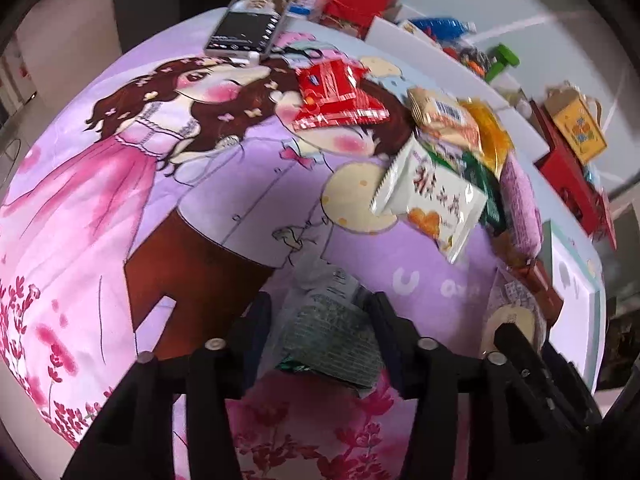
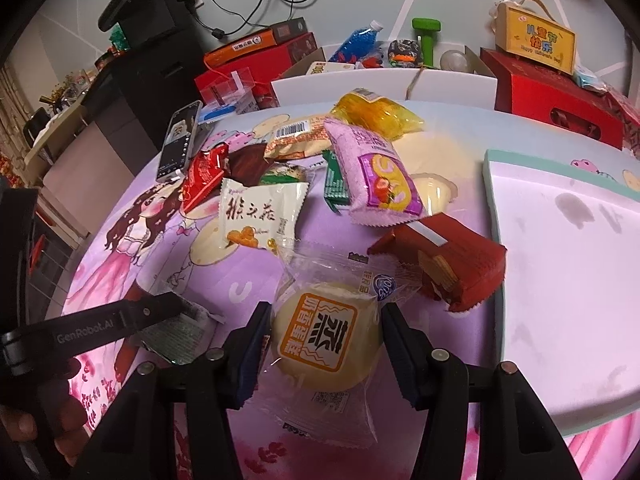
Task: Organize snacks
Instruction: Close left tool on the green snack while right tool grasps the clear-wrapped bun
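My left gripper is shut on a grey-green printed snack packet, held over the purple cartoon cloth. It also shows in the right wrist view. My right gripper has its fingers on both sides of a clear-wrapped round yellow pastry and is shut on it. A pile of snacks lies ahead: a white packet, a pink packet, a red packet, a dark red wafer packet and a yellow bag.
A white tray with a teal rim lies at the right. A phone lies at the cloth's far left edge. Red boxes, a yellow gift box and a white bin of items stand behind.
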Demonstrator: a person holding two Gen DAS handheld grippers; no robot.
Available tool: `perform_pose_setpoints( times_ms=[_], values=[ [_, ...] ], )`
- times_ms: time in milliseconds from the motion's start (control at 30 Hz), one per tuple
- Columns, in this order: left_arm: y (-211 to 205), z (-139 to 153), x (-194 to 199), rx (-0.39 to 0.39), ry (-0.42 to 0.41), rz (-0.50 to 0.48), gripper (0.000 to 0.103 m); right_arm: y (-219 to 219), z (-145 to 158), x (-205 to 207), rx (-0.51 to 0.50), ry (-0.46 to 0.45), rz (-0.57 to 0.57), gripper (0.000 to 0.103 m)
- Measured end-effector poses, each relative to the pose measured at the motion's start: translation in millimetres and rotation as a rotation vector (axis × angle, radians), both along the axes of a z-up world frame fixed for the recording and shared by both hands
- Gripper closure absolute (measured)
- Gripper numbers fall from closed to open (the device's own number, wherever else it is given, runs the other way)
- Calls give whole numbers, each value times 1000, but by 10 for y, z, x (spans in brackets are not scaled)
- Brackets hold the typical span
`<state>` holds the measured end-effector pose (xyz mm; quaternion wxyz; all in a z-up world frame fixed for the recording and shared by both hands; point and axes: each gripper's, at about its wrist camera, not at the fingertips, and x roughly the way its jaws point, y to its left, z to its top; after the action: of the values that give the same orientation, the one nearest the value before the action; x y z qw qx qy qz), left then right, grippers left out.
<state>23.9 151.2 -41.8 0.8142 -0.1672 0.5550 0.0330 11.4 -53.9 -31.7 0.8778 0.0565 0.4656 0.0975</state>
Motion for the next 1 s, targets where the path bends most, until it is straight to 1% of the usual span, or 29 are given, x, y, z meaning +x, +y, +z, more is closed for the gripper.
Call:
perform_pose_setpoints(
  times_ms=[100, 167, 233, 267, 300, 400, 500, 567, 633, 767, 1000],
  values=[
    [-31, -14, -4, 11, 8, -18, 45, -26, -22, -45, -4, 21, -6, 44],
    [-77, -7, -14, 43, 6, -44, 44, -52, -53, -76, -3, 42, -17, 44],
    [-142, -19, -20, 77, 13, -76, 36, -89, -78, -100, -2, 57, -29, 44],
    [-182, -28, -20, 98, 18, -93, 29, -111, -85, -110, 1, 63, -35, 44],
    [-229, -44, -21, 121, 24, -115, 28, -130, -89, -120, 3, 68, -41, 44],
    [-348, -102, -15, 177, 44, -162, 28, -180, -76, -148, 4, 70, -53, 44],
    [-413, -142, -3, 253, 55, -177, 28, -207, -61, -156, 9, 70, -61, 44],
    [-421, -138, -2, 258, 50, -177, 28, -215, -53, -158, 15, 69, -62, 44],
    [-429, -106, -8, 259, 34, -177, 36, -212, -34, -167, 17, 64, -58, 44],
    [-443, -13, -11, 266, 12, -173, 41, -199, 43, -201, 20, 44, -43, 45],
    [-422, 118, -61, 258, -28, -170, 41, -205, 268, -275, 70, -7, -21, 45]
  ],
)
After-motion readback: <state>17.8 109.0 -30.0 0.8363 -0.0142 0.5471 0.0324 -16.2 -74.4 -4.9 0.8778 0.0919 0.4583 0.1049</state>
